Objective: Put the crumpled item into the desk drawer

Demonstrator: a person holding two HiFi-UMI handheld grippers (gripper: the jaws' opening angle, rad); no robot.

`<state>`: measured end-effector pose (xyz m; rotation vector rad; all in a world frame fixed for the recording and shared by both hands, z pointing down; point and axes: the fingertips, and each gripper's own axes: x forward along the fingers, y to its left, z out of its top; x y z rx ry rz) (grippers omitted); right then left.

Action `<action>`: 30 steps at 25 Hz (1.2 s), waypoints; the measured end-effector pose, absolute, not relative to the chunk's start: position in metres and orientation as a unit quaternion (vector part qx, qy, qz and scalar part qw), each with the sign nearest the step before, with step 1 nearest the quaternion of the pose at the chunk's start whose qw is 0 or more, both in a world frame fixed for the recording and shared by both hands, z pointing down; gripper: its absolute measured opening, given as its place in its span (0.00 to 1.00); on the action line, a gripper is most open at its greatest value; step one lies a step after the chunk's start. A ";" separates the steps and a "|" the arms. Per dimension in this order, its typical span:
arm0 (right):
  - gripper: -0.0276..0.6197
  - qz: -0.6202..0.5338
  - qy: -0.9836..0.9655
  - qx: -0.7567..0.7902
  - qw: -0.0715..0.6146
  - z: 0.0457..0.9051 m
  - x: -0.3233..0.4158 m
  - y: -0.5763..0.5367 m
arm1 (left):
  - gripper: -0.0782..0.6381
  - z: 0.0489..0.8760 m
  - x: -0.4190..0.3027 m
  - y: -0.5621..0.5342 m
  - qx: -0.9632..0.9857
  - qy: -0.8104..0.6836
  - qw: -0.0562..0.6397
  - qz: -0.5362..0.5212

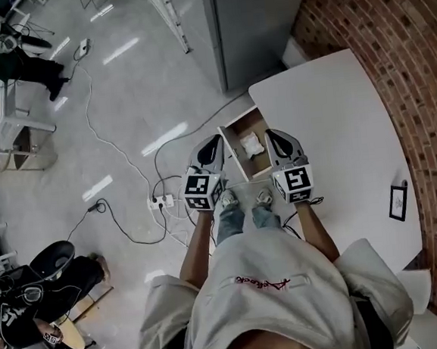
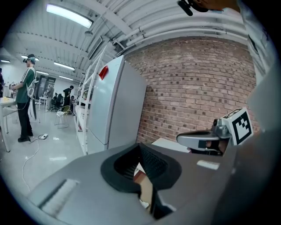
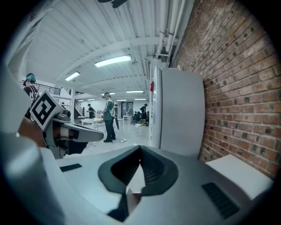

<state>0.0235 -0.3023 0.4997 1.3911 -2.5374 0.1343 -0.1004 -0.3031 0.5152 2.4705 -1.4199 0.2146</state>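
Note:
The wooden desk drawer [image 1: 232, 150] stands pulled out from the white desk [image 1: 337, 137], and a crumpled white item [image 1: 251, 144] lies inside it. In the head view both grippers are held side by side above the drawer, pointing away from the person. My left gripper [image 1: 216, 140] is over the drawer's left edge, with its jaws shut and nothing between them [image 2: 140, 146]. My right gripper [image 1: 269, 133] is over the drawer's right edge, its tips [image 3: 139, 148] also meeting on nothing. Each gripper view shows the other gripper alongside: the right gripper [image 2: 206, 139] and the left gripper [image 3: 72, 132].
A grey fridge [image 1: 258, 22] stands beyond the desk against the brick wall [image 1: 399, 63]. Cables and a power strip [image 1: 160, 201] lie on the floor left of the drawer. A small black frame [image 1: 397, 201] sits on the desk's right edge. People stand far off [image 3: 108, 116].

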 end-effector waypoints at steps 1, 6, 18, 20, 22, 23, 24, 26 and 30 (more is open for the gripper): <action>0.06 0.039 -0.869 0.479 0.118 0.491 0.023 -0.306 | 0.12 0.505 -0.101 -0.308 0.857 -0.493 0.136 0.067; 0.06 0.013 -0.869 0.483 0.105 0.461 0.016 -0.316 | 0.12 0.469 -0.106 -0.326 0.862 -0.493 0.108 0.044; 0.06 -0.025 -0.870 0.486 0.076 0.410 0.017 -0.330 | 0.12 0.422 -0.102 -0.335 0.867 -0.492 0.081 0.016; 0.06 -0.029 -0.869 0.488 0.074 0.405 0.017 -0.331 | 0.12 0.418 -0.104 -0.336 0.868 -0.491 0.076 0.017; 0.06 -0.034 -0.868 0.490 0.070 0.398 0.016 -0.334 | 0.12 0.412 -0.107 -0.338 0.869 -0.489 0.069 0.017; 0.06 -0.036 -0.868 0.491 0.069 0.395 0.016 -0.336 | 0.12 0.408 -0.108 -0.340 0.869 -0.490 0.066 0.016; 0.06 -0.038 -0.867 0.491 0.068 0.392 0.016 -0.339 | 0.12 0.405 -0.108 -0.342 0.869 -0.490 0.064 0.014; 0.06 -0.042 -0.868 0.491 0.067 0.387 0.017 -0.341 | 0.12 0.401 -0.106 -0.344 0.868 -0.492 0.061 0.012; 0.06 -0.043 -0.866 0.493 0.070 0.387 0.022 -0.339 | 0.12 0.401 -0.099 -0.343 0.871 -0.487 0.062 0.013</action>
